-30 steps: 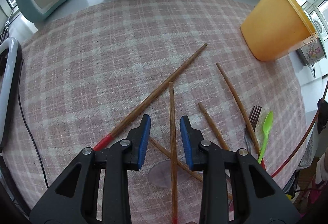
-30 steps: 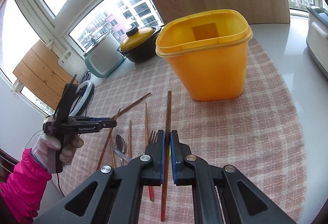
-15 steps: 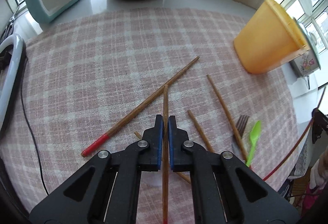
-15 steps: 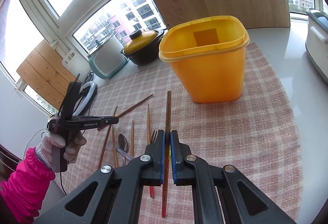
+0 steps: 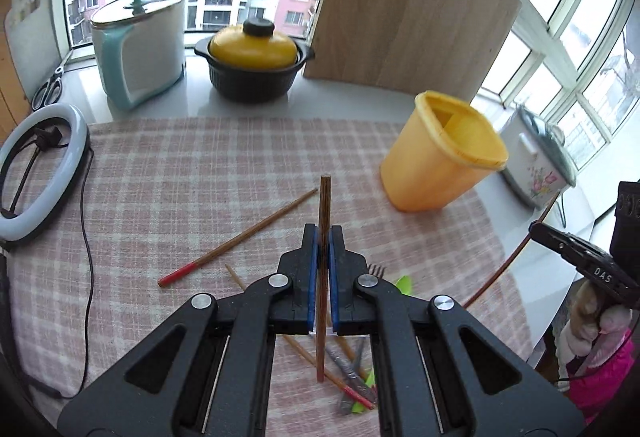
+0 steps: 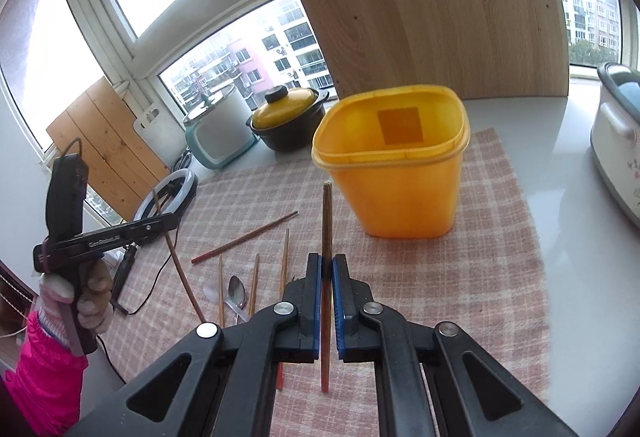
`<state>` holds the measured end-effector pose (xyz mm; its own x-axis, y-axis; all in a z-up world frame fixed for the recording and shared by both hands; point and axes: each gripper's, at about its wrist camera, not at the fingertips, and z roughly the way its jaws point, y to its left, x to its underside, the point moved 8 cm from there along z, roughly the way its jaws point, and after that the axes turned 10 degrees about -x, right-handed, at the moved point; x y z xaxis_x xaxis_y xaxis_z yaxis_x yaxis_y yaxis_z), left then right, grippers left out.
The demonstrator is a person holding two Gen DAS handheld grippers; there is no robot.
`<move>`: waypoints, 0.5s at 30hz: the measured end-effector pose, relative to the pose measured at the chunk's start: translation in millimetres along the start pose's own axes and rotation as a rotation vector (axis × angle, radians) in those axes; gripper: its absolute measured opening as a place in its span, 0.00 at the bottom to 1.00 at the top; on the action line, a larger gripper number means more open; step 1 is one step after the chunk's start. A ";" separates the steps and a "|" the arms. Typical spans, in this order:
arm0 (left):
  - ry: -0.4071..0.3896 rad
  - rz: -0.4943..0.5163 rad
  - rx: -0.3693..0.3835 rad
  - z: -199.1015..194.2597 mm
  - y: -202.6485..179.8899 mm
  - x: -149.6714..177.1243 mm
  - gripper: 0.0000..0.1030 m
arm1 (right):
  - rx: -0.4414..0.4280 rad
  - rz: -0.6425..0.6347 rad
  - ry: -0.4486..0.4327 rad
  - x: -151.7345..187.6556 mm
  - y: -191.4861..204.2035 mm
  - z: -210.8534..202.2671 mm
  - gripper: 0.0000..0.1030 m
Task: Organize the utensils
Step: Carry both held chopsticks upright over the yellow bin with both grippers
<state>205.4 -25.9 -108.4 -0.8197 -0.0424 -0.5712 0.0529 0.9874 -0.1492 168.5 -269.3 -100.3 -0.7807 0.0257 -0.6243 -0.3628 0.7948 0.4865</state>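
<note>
My left gripper (image 5: pixel 323 233) is shut on a brown chopstick (image 5: pixel 323 205) and holds it lifted above the checked cloth. My right gripper (image 6: pixel 327 263) is shut on another brown chopstick (image 6: pixel 327 217), pointing at the empty orange tub (image 6: pixel 400 165). The tub also shows in the left wrist view (image 5: pixel 440 153), ahead to the right. A red-tipped chopstick (image 5: pixel 240 239) lies on the cloth, with more chopsticks, a fork (image 5: pixel 376 270) and a green utensil (image 5: pixel 402 283) partly hidden under the left gripper. In the right wrist view, several chopsticks (image 6: pixel 285 257) and a spoon (image 6: pixel 237 289) lie left of the gripper.
A yellow-lidded black pot (image 5: pixel 254 65), a white and teal cooker (image 5: pixel 140 45) and a wooden board (image 5: pixel 408 5) stand at the back. A ring light (image 5: pixel 40 165) with its cable lies at the left. A floral cooker (image 6: pixel 620 157) stands right of the tub.
My left gripper closed on a chopstick and raised it off the cloth, tilting up towards the tub. My right gripper, still holding its chopstick, moved closer to the tub.
</note>
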 end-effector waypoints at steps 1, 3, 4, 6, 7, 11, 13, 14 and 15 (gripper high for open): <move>-0.013 -0.012 0.003 -4.3 -1.6 -1.6 0.02 | 0.000 -0.005 -0.004 -2.0 -0.7 -2.0 0.03; -0.030 -0.029 0.021 -11.1 -4.4 -5.2 0.02 | 0.000 -0.019 -0.014 -6.8 0.0 -6.2 0.03; -0.038 -0.032 0.028 -14.3 -7.1 -5.6 0.02 | 0.001 -0.026 -0.019 -8.7 0.4 -8.1 0.03; -0.057 -0.031 0.036 -21.0 -12.0 -7.4 0.02 | 0.004 -0.040 -0.032 -13.0 1.1 -11.5 0.03; -0.067 -0.029 0.043 -24.5 -15.4 -9.1 0.02 | 0.004 -0.046 -0.040 -14.9 1.9 -13.3 0.03; -0.101 -0.044 0.074 -35.1 -25.5 -18.9 0.02 | 0.003 -0.051 -0.070 -21.8 5.0 -19.0 0.03; -0.121 -0.046 0.085 -38.9 -30.9 -27.0 0.02 | -0.003 -0.041 -0.083 -26.1 5.4 -21.4 0.03; -0.131 -0.049 0.092 -40.3 -34.2 -31.6 0.02 | -0.012 -0.034 -0.091 -29.5 5.5 -22.9 0.03; -0.140 -0.052 0.099 -41.9 -37.4 -36.1 0.02 | -0.018 -0.029 -0.095 -31.6 5.9 -24.2 0.03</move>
<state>209.1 -54.9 -48.4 -0.7355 -0.1210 -0.6667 0.0740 0.9637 -0.2565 178.7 -280.1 -63.0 -0.7182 0.0608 -0.6932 -0.3947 0.7848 0.4777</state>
